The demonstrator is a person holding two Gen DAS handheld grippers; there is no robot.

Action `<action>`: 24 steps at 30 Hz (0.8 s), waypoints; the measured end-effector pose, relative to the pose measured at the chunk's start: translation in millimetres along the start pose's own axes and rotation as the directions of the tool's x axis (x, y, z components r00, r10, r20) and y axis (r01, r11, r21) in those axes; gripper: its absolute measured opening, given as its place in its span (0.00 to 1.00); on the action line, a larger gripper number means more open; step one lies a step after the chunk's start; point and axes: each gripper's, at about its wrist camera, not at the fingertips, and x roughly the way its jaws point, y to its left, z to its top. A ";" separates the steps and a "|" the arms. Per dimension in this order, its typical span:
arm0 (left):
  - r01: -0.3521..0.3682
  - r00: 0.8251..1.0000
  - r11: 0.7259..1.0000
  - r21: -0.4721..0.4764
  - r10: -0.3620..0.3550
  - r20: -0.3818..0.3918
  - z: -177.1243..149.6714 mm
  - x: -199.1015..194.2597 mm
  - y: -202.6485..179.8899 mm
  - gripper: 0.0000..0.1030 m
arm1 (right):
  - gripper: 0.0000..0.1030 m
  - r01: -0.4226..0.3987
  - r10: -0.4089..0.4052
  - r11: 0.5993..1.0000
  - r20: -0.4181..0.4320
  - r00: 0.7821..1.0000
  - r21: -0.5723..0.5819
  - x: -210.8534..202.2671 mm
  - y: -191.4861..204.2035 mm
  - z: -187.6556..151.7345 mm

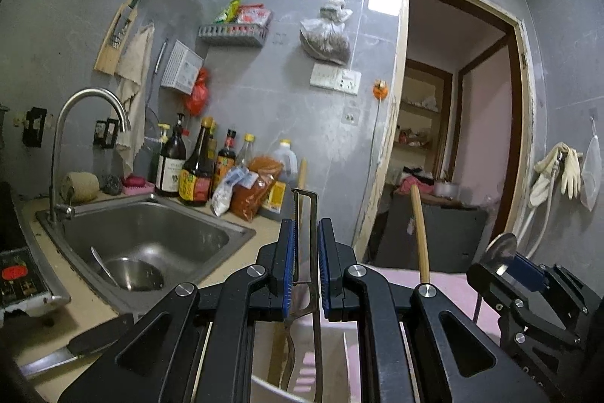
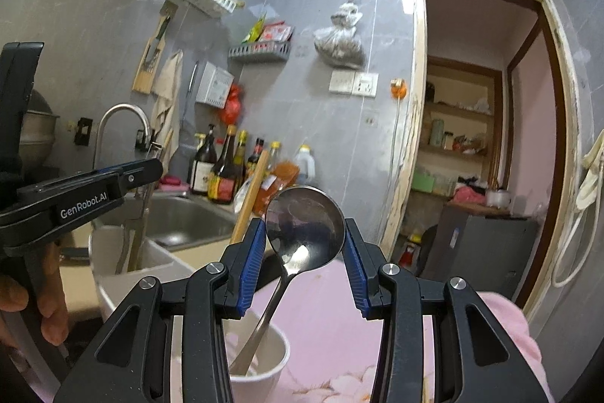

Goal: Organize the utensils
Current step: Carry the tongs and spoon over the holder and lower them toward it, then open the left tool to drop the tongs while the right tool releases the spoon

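Note:
In the left wrist view my left gripper (image 1: 305,253) stands open around a metal peeler (image 1: 307,233) that rises upright out of a white holder (image 1: 264,386) below; the pads do not touch it. A wooden chopstick (image 1: 421,233) stands to the right. In the right wrist view my right gripper (image 2: 304,255) is open around the bowl of a steel spoon (image 2: 305,229), whose handle rests in a white cup (image 2: 264,361). A chopstick (image 2: 251,195) leans behind. My left gripper (image 2: 113,176) shows at the left over the white holder (image 2: 113,259).
A steel sink (image 1: 151,233) with a faucet (image 1: 87,123) and a ladle lies left. Sauce bottles (image 1: 196,169) and packets line the wall. A knife (image 1: 75,346) lies on the counter. A pink cloth (image 2: 332,320) covers the surface under the cups. A doorway (image 1: 460,123) opens right.

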 end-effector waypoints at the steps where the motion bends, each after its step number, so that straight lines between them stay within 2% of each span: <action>1: 0.002 1.000 1.000 0.001 -0.002 -0.006 -1.5 0.6 0.0 0.09 | 0.37 -0.003 0.003 1.000 -0.006 1.000 0.002 0.0 -0.2 -1.5; 10: 0.033 0.999 0.999 -0.017 -0.033 -0.043 -8.0 -4.0 -0.6 0.10 | 0.38 -0.043 0.044 0.999 -0.037 0.998 0.025 -3.3 -0.3 -7.5; 17: 0.066 0.997 0.996 -0.056 -0.068 -0.045 -2.5 -9.7 1.9 0.22 | 0.40 -0.052 0.053 0.998 -0.031 0.998 0.037 -9.2 -1.2 -6.1; 24: 0.098 0.995 0.993 -0.062 -0.100 -0.026 11.0 -20.4 -6.2 0.32 | 0.48 -0.056 0.056 0.995 0.011 0.998 0.084 -21.6 -13.5 4.4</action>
